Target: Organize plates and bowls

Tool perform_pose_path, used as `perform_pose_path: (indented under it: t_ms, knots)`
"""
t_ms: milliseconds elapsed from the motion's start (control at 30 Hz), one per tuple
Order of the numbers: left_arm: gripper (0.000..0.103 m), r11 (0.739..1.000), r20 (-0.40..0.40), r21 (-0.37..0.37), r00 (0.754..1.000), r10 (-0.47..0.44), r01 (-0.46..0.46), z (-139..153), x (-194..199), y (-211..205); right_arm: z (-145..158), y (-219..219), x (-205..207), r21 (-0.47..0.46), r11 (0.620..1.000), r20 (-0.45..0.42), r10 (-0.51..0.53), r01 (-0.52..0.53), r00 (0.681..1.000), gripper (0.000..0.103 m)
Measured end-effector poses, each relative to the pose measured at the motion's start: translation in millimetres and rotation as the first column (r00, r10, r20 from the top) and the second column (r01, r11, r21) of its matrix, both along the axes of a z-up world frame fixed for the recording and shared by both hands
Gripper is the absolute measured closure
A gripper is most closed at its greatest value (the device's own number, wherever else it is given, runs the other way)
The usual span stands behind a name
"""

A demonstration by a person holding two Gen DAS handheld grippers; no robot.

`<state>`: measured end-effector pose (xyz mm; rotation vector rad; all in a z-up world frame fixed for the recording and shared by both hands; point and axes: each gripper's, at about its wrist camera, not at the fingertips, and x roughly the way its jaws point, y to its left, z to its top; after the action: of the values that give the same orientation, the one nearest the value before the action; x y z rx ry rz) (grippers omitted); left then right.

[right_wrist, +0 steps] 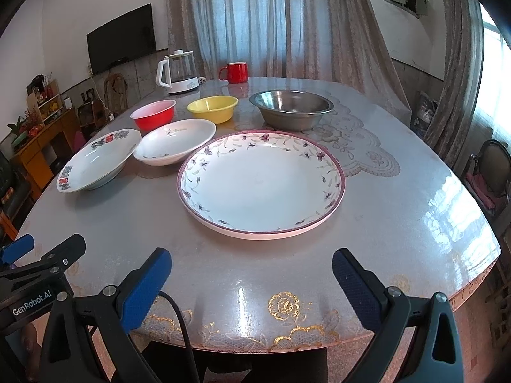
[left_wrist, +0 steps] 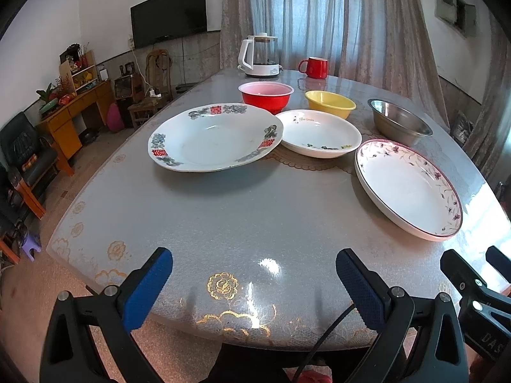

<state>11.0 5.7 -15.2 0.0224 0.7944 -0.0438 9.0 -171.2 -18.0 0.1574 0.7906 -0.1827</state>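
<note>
Three plates lie on the table: a large one with red characters on its rim [left_wrist: 215,137] [right_wrist: 97,159], a smaller white one [left_wrist: 319,132] [right_wrist: 179,145], and a purple-flowered one [left_wrist: 407,188] [right_wrist: 262,185]. Behind them stand a red bowl [left_wrist: 266,95] [right_wrist: 154,118], a yellow bowl [left_wrist: 330,103] [right_wrist: 212,108] and a steel bowl [left_wrist: 399,121] [right_wrist: 291,108]. My left gripper [left_wrist: 254,274] is open over the table's near edge, well short of the plates. My right gripper [right_wrist: 252,274] is open too, just in front of the flowered plate. Both hold nothing.
A white kettle [left_wrist: 260,56] [right_wrist: 179,73] and a red mug [left_wrist: 314,67] [right_wrist: 234,71] stand at the far end of the table [left_wrist: 223,223]. A lace mat [right_wrist: 361,150] lies under the cover. Chairs and a wooden desk [left_wrist: 73,118] are to the left.
</note>
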Motion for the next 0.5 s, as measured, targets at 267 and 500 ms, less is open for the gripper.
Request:
perform_pose_path:
  t_ms: [267, 500]
  knots:
    - [0.0, 1.0, -0.008, -0.002, 1.0, -0.003, 0.003, -0.5, 2.3, 0.4, -1.6, 0.0, 2.3, 0.001, 1.0, -0.009, 0.004, -0.004, 1.0, 0.0]
    - [0.0, 0.999, -0.023, -0.027, 1.0, -0.021, 0.02, -2.8, 5.1, 2.2, -3.5, 1.9, 6.5, 0.005, 1.0, -0.022, 0.014, -0.014, 1.0, 0.0]
